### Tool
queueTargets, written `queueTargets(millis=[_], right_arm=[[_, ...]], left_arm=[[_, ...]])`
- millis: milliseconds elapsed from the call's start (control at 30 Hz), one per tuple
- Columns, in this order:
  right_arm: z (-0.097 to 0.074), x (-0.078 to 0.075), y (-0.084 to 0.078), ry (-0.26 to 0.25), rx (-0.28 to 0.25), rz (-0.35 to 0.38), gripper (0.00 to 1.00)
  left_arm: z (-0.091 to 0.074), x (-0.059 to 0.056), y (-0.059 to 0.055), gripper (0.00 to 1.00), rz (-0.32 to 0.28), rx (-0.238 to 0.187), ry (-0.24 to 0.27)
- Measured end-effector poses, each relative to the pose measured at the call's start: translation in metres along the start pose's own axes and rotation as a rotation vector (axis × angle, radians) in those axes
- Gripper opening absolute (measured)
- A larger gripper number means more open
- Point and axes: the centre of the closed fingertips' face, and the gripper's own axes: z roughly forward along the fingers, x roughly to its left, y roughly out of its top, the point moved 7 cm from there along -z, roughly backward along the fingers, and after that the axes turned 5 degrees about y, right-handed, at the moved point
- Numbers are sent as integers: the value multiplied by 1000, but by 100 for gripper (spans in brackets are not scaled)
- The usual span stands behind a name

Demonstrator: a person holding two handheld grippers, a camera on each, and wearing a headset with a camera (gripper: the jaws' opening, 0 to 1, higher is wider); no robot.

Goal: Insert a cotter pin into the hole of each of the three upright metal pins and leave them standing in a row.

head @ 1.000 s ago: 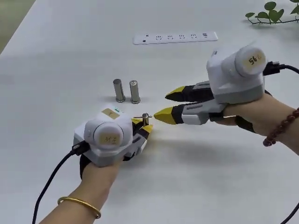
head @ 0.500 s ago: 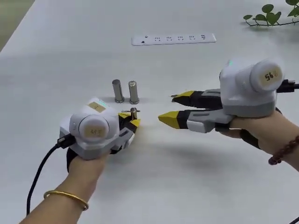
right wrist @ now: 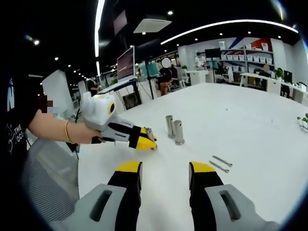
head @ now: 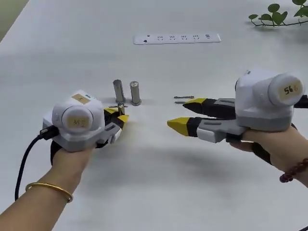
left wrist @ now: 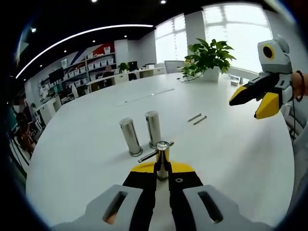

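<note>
Between the fingers of the left gripper (left wrist: 162, 169), at the near left of the worktop (head: 159, 187): held metal pin (left wrist: 162, 155), upright, clamped low on its shank by the two yellow-tipped fingers (left wrist: 144, 169), which are closed tight against it. A cotter pin (left wrist: 150, 154) sits crosswise through the hole near its top and sticks out mostly to one side. Whether the pin's base touches the worktop: cannot tell.

Just behind it in the head view stand two free metal pins (head: 118, 91) (head: 135, 93), upright, side by side, close but not touching. No cotter pin is visible in either. In the left gripper view the held pin stands just in front of the right-hand one (left wrist: 153, 128).

To the right of those, two loose cotter pins (head: 183, 99) lie flat on the worktop, roughly parallel and close together.

Right gripper (head: 178, 113): hovers at the right and points left toward the pins. Its fingers (right wrist: 129, 169) are spread wide, with nothing between them. In the head view its far fingertip lies just beside the loose cotter pins. In its own view they lie ahead and to the right, apart from the finger.

Farther back, a white power strip (head: 177, 38) lies flat. Plant (head: 276, 14) leaves are at the far right corner.
</note>
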Motion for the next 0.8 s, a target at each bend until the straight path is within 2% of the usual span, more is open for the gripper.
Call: queueTargets(millis=[333, 467, 600, 800], right_arm=[[-3, 3, -10, -14, 5, 37, 32], [-2, 3, -9, -15, 2, 39, 32], [-1, 3, -8, -12, -1, 40, 32], [-1, 2, -7, -12, -1, 36, 32]], left_arm=[[0, 5, -4, 5, -27, 1, -9], [-1, 6, -5, 6, -25, -3, -13], [-1, 7, -6, 6, -56, -8, -20], [-1, 7, -6, 6, -51, -14, -22]])
